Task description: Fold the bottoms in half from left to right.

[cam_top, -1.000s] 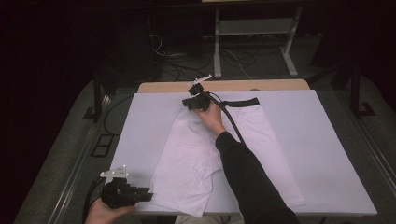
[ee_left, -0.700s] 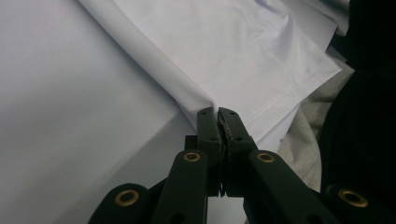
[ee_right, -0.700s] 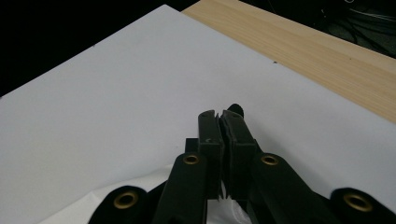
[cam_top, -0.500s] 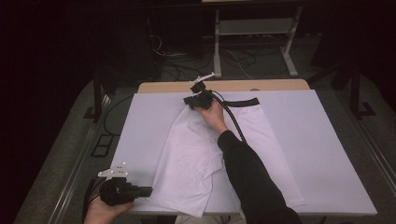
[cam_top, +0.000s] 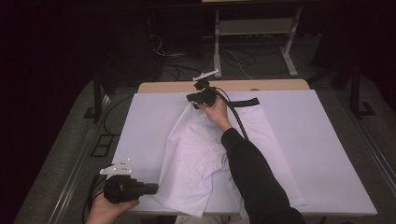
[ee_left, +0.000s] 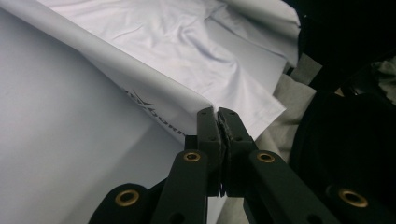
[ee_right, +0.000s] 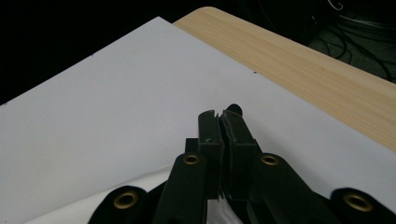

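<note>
White, thin cotton trousers with a black waistband (cam_top: 219, 154) lie spread down the middle of the table, waist at twelve o'clock, leg hems at six. My right gripper (cam_top: 198, 97) has its jaws pressed together on the cloth at the waist's left corner, I judge to pin that end. My left gripper (cam_top: 152, 188), at seven o'clock, has just pinched shut on the hem edge (ee_left: 205, 105), so I can draw the leg straight. Beneath is a white sheet (cam_top: 327, 154) covering the pale wooden tabletop (cam_top: 275, 85).

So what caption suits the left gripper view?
Left gripper pinching the white garment's folded edge.
</note>
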{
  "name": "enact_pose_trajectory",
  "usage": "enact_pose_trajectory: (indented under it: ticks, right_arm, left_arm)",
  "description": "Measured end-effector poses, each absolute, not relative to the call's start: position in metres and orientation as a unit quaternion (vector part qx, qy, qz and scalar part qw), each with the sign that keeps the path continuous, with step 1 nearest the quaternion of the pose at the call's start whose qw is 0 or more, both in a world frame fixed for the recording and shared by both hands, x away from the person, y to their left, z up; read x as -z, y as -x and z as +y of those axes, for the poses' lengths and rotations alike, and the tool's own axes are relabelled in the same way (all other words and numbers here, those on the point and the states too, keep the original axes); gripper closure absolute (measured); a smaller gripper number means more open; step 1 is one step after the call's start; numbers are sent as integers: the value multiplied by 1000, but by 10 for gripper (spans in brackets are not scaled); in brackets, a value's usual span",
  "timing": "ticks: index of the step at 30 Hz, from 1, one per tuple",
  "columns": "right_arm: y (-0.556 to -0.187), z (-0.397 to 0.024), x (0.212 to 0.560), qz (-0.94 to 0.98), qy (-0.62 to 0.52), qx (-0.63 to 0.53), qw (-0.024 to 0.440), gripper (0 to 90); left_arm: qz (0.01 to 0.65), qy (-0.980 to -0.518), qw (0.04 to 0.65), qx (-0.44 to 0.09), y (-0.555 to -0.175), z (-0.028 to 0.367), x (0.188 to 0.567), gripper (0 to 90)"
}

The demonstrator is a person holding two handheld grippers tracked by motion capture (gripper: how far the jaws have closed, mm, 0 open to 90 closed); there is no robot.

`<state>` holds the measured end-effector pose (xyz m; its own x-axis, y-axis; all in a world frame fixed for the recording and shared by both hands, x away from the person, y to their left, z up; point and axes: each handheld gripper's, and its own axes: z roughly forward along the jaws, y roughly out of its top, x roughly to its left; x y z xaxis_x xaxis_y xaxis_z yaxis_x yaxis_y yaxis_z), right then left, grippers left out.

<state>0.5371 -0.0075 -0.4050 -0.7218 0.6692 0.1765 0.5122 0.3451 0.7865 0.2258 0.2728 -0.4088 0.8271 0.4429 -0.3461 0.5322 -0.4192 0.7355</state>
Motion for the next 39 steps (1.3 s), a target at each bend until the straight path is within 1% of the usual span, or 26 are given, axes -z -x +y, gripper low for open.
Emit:
enact_pose_trajectory:
  ticks: [5,16,21,26,39]
  right_arm:
    - [-537,-15,400,812,-364,-446,95,860]
    - [-537,-30,392,807,-369,-450,104,861]
    - [-541,-40,389,802,-378,-448,110,861]
    - [-545,-49,388,793,-390,-458,99,861]
    - [-547,-63,378,795,-389,-453,109,861]
  left_arm:
    - [265,-834,478,74,-224,256,400,872]
    - [217,-839,489,98,-226,222,388,872]
    - [197,-841,494,98,-226,209,385,872]
    - [181,-839,504,96,-226,197,381,873]
    - [140,-843,508,110,-235,165,372,873]
